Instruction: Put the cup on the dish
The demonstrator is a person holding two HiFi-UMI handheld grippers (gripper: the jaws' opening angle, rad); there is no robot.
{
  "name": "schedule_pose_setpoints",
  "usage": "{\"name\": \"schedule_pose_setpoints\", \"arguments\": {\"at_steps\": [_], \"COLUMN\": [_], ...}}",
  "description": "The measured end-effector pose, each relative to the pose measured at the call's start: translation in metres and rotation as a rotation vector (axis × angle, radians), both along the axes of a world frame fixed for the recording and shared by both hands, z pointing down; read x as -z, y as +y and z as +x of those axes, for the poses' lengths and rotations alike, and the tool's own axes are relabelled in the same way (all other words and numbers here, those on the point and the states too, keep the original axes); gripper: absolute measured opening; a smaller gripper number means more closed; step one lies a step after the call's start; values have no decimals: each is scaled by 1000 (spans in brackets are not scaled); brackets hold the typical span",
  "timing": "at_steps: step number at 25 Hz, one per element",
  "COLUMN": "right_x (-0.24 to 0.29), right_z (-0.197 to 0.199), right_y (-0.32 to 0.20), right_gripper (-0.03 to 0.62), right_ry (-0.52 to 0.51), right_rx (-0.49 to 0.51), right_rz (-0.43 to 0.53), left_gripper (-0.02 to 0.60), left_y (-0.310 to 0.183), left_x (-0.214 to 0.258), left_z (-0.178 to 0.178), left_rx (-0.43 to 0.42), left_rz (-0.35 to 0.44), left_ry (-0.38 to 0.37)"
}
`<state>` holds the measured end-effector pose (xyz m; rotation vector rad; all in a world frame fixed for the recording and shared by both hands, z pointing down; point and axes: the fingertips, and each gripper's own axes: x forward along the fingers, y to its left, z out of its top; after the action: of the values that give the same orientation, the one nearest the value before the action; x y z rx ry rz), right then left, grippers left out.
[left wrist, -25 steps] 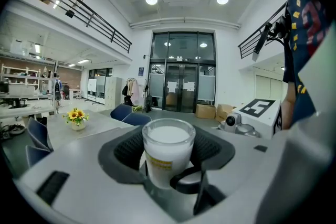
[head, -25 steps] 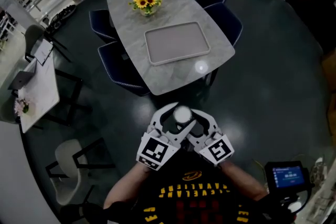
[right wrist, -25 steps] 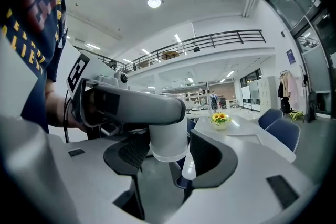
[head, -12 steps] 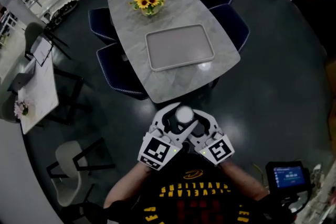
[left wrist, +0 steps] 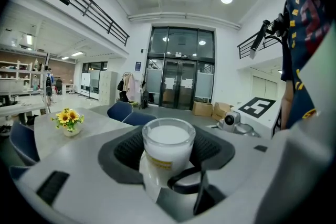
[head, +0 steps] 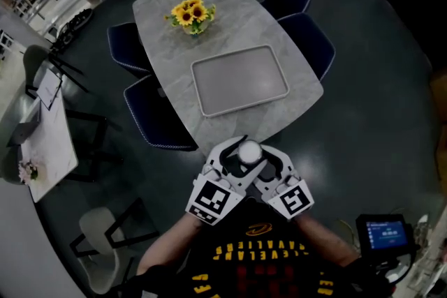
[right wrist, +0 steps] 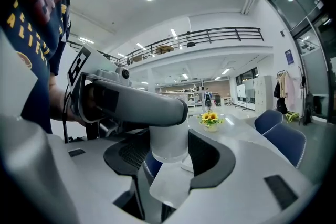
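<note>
A clear cup [head: 248,151] with white contents hangs in the air at the near end of the table [head: 167,17], held between both grippers. My left gripper [head: 236,151] and right gripper [head: 262,153] close round it from either side, marker cubes toward me. In the left gripper view the cup [left wrist: 168,139] stands upright in the dark pads of that gripper [left wrist: 168,157]. The right gripper view shows the cup [right wrist: 169,136] with the left gripper's finger [right wrist: 131,107] crossing its top. A grey rectangular dish [head: 239,79] lies on the table beyond the cup.
A vase of sunflowers [head: 191,12] stands at the table's far end. Dark blue chairs [head: 154,122] [head: 307,42] line both long sides. A white side table [head: 49,136] and white chair [head: 98,248] are at left, a small blue screen [head: 383,234] at lower right.
Both grippers have carried the cup together toward the table; its near end and the dish now sit closer to them in the head view. The grip looks unchanged.
</note>
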<state>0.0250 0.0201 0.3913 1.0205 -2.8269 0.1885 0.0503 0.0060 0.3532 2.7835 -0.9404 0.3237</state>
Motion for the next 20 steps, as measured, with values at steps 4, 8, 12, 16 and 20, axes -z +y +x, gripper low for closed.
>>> {"name": "schedule_pose_setpoints", "arguments": {"at_steps": [4, 8, 12, 16, 20], "right_x": [0, -7, -12, -10, -9], "right_z": [-11, -25, -41, -49, -51], "right_y": [-29, -48, -63, -79, -87], "right_gripper": [233, 232, 232, 232, 232], "right_ry": [21, 41, 70, 83, 128], "right_rx": [-30, -56, -72, -90, -103], "right_rz": [8, 17, 25, 22, 47], "left_gripper": [268, 268, 268, 268, 268], "left_y": [-28, -46, -60, -75, -82], "left_x": [0, -7, -11, -10, -8], "left_z": [-11, -25, -42, -50, -53], "left_rx": [-33, -61, -83, -107, -119], "left_rz": [-2, -3, -4, -14, -9], "left_ry": [2, 6, 4, -4, -3]}}
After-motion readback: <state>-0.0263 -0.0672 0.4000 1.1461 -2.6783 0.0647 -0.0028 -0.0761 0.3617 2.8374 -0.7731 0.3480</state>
